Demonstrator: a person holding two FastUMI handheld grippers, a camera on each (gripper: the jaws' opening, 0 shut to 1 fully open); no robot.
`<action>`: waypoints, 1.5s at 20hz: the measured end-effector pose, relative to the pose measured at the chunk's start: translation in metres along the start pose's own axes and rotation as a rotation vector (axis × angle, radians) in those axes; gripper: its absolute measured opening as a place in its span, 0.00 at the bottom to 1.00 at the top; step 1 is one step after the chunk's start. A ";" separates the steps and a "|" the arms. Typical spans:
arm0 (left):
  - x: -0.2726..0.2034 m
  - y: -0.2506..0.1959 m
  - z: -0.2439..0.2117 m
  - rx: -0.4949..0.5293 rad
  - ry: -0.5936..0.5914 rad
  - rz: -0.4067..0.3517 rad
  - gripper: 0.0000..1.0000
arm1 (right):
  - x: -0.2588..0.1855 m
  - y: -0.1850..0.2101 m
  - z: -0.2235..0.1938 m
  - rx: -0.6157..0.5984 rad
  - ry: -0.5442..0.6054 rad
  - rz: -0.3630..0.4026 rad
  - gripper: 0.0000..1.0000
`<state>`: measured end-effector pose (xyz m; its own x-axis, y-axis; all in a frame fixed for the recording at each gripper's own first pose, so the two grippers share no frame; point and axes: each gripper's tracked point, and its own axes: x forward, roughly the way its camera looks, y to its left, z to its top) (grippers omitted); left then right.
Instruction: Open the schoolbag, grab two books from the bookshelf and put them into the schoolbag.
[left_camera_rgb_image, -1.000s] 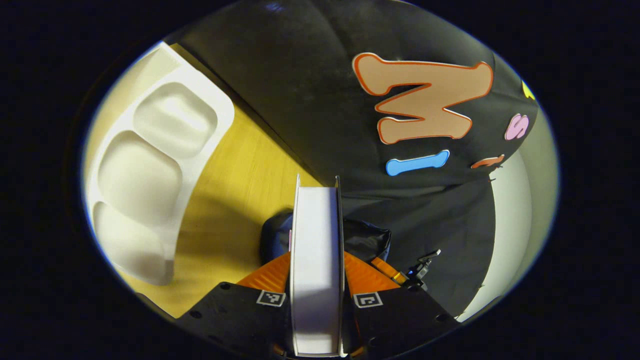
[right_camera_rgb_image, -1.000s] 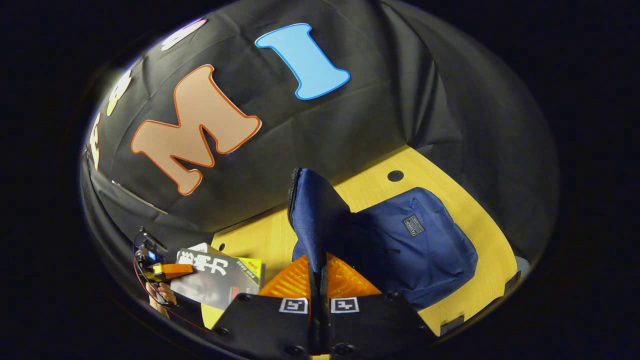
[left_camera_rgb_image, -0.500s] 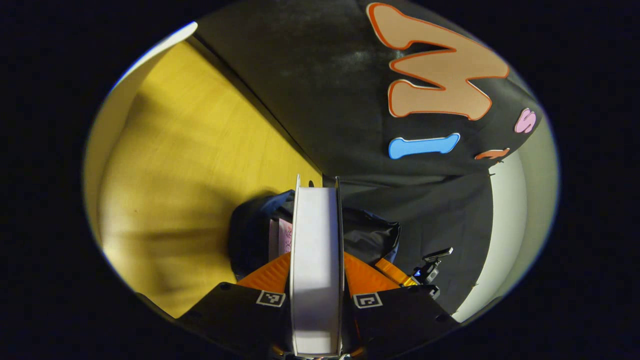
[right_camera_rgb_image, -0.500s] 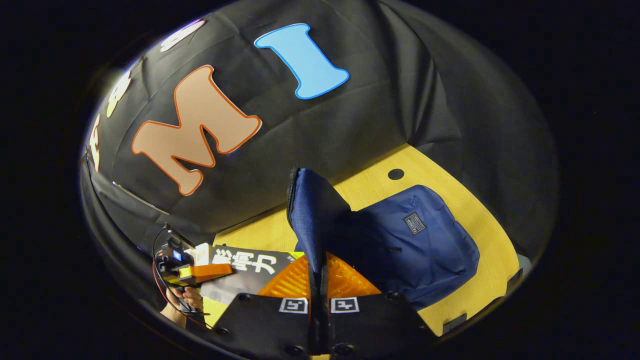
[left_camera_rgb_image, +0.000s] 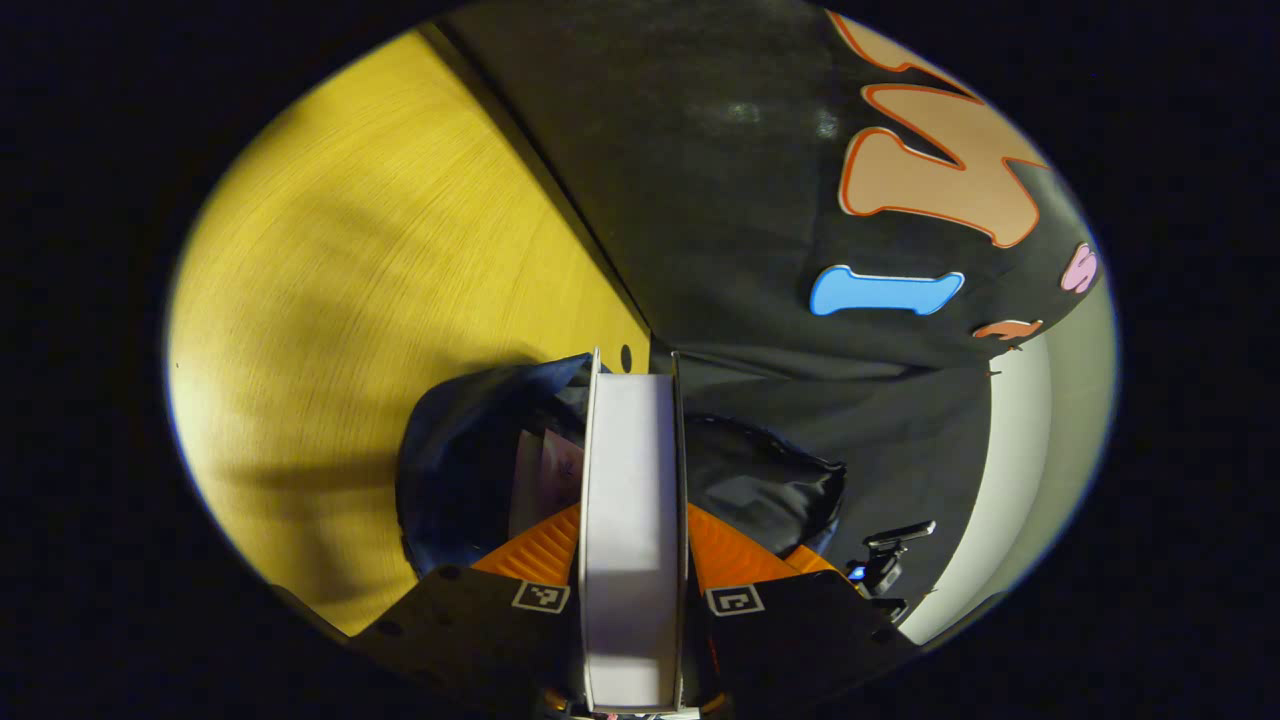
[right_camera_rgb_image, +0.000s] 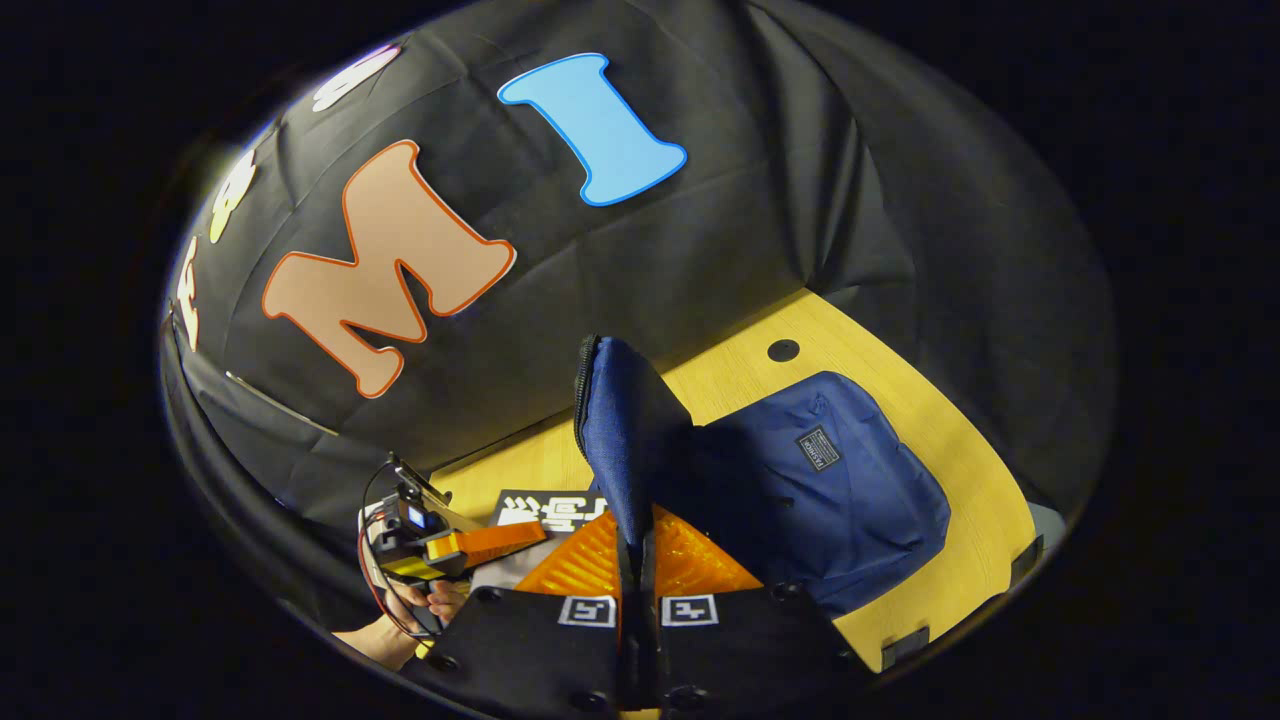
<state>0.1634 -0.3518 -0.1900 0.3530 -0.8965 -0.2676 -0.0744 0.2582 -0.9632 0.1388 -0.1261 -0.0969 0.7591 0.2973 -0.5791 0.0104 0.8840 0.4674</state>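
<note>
In the left gripper view my left gripper (left_camera_rgb_image: 633, 535) is shut on a book (left_camera_rgb_image: 632, 440) seen edge-on, its white page block standing between the fingers. Just beyond it gapes the dark blue schoolbag (left_camera_rgb_image: 450, 470), with another book (left_camera_rgb_image: 545, 465) inside. In the right gripper view my right gripper (right_camera_rgb_image: 638, 548) is shut on the schoolbag's flap (right_camera_rgb_image: 628, 430) and holds it up. The schoolbag's body (right_camera_rgb_image: 840, 490) lies on the table to the right. The left gripper (right_camera_rgb_image: 445, 545), held by a hand (right_camera_rgb_image: 400, 620), carries the dark-covered book (right_camera_rgb_image: 545, 510) beside the flap.
The wooden table (left_camera_rgb_image: 380, 260) spreads to the left of the bag and ends at the black cloth wall (left_camera_rgb_image: 720, 200). A round cable hole (right_camera_rgb_image: 783, 350) sits in the table behind the bag. The right gripper (left_camera_rgb_image: 885, 565) appears past the bag.
My left gripper has carried the book toward the bag's opening, which now looks larger and nearer. A white tray has slid out of the left gripper view. The right gripper keeps holding the flap.
</note>
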 end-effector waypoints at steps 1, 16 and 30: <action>0.004 0.004 0.000 -0.013 0.002 0.005 0.33 | 0.001 0.001 0.000 0.000 0.001 0.002 0.03; 0.064 0.022 -0.027 -0.129 -0.002 -0.089 0.35 | 0.001 0.003 0.001 -0.010 0.010 0.010 0.03; 0.121 0.016 -0.071 -0.175 0.016 -0.152 0.35 | 0.010 0.025 -0.012 -0.044 0.044 0.032 0.03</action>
<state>0.1386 -0.4819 -0.2396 0.3577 -0.9264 -0.1177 -0.1826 0.0542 -0.9817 0.1386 -0.0966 -0.0993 0.7294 0.3399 -0.5937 -0.0426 0.8887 0.4565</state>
